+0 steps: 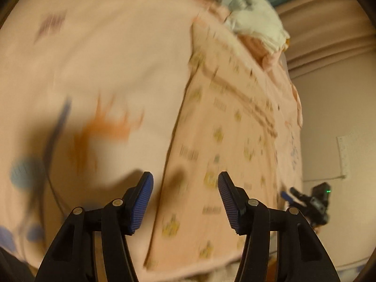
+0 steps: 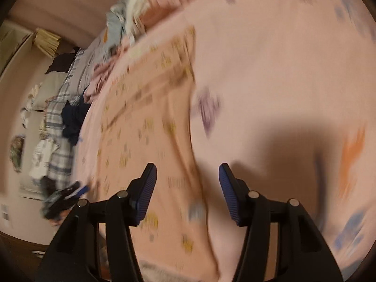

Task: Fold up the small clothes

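A small peach-pink garment (image 1: 225,127) with little yellow prints lies spread flat on a pale pink patterned sheet (image 1: 94,58). My left gripper (image 1: 185,178) hovers over the garment's near left edge, open, nothing between its blue pads. In the right wrist view the same garment (image 2: 145,122) lies to the left, and my right gripper (image 2: 188,169) stands open over its right edge, holding nothing. Each gripper shows in the other's view: the right gripper (image 1: 312,202) past the garment's far side, the left gripper (image 2: 65,197) at lower left. Both pictures are blurred.
A heap of white and grey clothes (image 1: 249,16) sits beyond the garment, shown again as a heap (image 2: 131,16). A plaid cloth (image 2: 61,122) and a dark navy piece (image 2: 75,119) lie along the sheet's (image 2: 270,58) left edge. A wall (image 1: 329,108) stands at right.
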A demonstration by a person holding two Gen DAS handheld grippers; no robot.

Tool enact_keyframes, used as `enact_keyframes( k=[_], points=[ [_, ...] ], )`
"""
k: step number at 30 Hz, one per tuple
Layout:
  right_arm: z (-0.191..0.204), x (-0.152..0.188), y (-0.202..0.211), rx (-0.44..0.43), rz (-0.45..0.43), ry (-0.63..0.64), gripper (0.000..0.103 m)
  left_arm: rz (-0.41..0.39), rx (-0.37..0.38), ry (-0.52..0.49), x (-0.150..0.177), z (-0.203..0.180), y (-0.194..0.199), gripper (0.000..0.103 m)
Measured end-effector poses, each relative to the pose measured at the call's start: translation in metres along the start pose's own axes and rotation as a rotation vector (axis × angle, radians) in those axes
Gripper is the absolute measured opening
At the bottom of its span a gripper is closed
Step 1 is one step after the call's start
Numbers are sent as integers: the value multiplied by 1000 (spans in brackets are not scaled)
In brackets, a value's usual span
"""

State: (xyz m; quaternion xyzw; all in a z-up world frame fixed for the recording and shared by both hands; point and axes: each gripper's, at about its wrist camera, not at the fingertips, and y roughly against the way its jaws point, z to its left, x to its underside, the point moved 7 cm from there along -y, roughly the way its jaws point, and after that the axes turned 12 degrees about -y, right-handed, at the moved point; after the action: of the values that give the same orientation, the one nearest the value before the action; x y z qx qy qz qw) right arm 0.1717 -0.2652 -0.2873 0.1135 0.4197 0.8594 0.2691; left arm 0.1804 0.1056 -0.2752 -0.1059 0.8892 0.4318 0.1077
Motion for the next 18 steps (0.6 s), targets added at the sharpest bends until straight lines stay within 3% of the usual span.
enact_keyframes(
  k=[4, 10, 16, 18],
  points=[
    [-14, 47, 3, 3, 69, 15, 56, 48, 76, 17, 33, 0, -2, 56],
    [-13, 87, -1, -30, 115, 46, 56, 86, 151, 5, 64, -15, -8, 56],
    [-13, 96, -9, -73, 100, 21, 48, 81, 226, 34, 81, -20, -13, 56],
    [-13, 94, -10, -81, 98, 6, 43, 67, 220, 44, 81, -19, -13, 56]
  ],
)
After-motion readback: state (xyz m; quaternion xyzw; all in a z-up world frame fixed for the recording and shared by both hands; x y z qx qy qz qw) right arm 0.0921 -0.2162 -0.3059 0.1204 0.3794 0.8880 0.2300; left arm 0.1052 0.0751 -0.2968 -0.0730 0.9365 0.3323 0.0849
